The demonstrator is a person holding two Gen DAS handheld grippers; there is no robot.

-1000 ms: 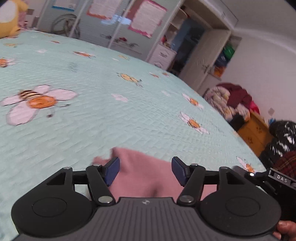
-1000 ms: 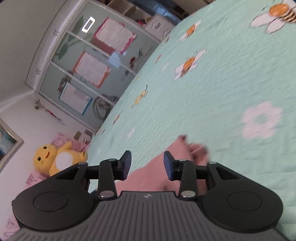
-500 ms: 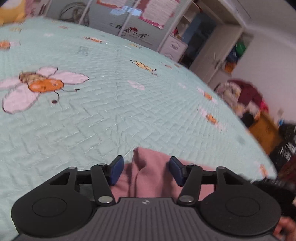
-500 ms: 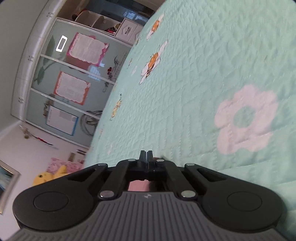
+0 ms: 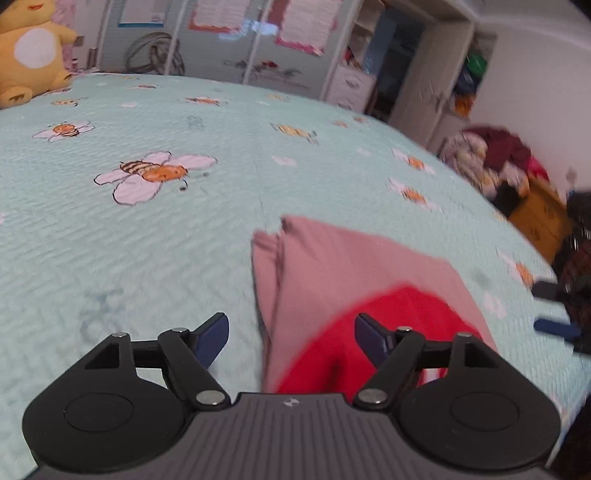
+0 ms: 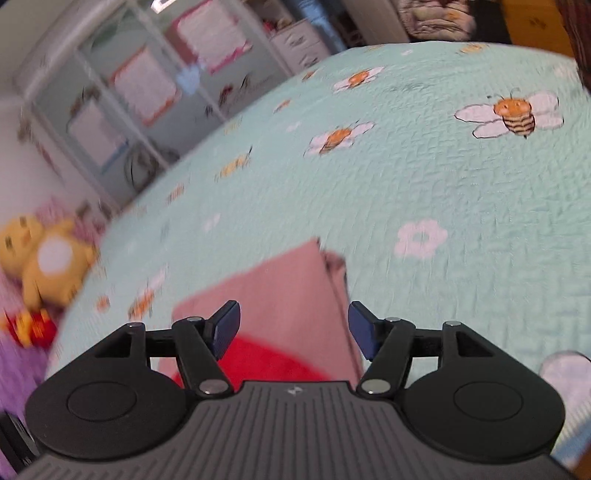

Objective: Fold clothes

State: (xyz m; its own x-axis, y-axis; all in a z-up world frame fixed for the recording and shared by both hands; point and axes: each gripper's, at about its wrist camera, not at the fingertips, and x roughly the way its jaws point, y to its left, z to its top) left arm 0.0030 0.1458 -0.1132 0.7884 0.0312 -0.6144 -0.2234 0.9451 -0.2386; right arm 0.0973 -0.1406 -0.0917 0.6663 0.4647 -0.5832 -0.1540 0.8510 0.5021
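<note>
A pink garment (image 5: 343,266) lies folded flat on the mint bee-print bedspread (image 5: 147,229), with a red patch (image 5: 369,332) showing on its near part. My left gripper (image 5: 291,334) is open above its near left edge, holding nothing. In the right wrist view the same pink garment (image 6: 288,291) and red patch (image 6: 266,360) lie below my right gripper (image 6: 293,328), which is open and holds nothing. The other gripper's blue fingertips (image 5: 554,326) show blurred at the right edge of the left wrist view.
A yellow plush toy (image 5: 29,51) sits at the bed's far left corner. Wardrobe doors with posters (image 5: 258,33) stand behind the bed. A heap of clothes (image 5: 491,158) and a wooden cabinet (image 5: 543,218) lie past the right edge.
The right gripper was shut on the pink cloth half a second ago and is now open. Both grippers have pulled back and up, showing more of the garment and its red patch.
</note>
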